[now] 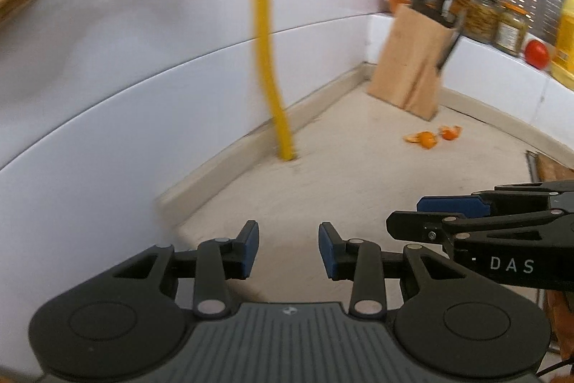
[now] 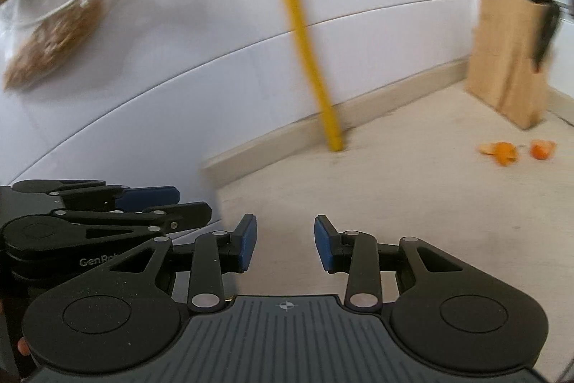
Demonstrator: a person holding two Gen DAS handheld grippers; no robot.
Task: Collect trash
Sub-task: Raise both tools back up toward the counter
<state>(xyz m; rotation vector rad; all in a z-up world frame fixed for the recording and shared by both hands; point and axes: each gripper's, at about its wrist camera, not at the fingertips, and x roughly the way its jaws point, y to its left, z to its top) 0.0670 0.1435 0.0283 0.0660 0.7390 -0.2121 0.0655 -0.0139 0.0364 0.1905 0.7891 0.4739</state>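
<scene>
So both my grippers are empty right now: the left gripper (image 1: pixel 288 248) has its blue pads parted with nothing but bare counter showing between them, and the right gripper (image 2: pixel 285 244) is the same, spread with nothing pinched. They're side by side, close enough that each one pokes into the other's view. Out past them is a pale countertop (image 1: pixel 340 174), and the trash I'm after, a few bits of orange peel (image 1: pixel 432 136), is lying well ahead, just in front of a wooden knife block (image 1: pixel 412 63) in the corner. A yellow pole (image 1: pixel 267 60) stands on the counter between me and the wall. My worry: the peel sits so near the block that a sloppy reach could bump it, and knife handles are sticking out. Also the scraps are thin and flat, so the pads might just push them around instead of picking them up. Everything's a bit blurry too.
</scene>
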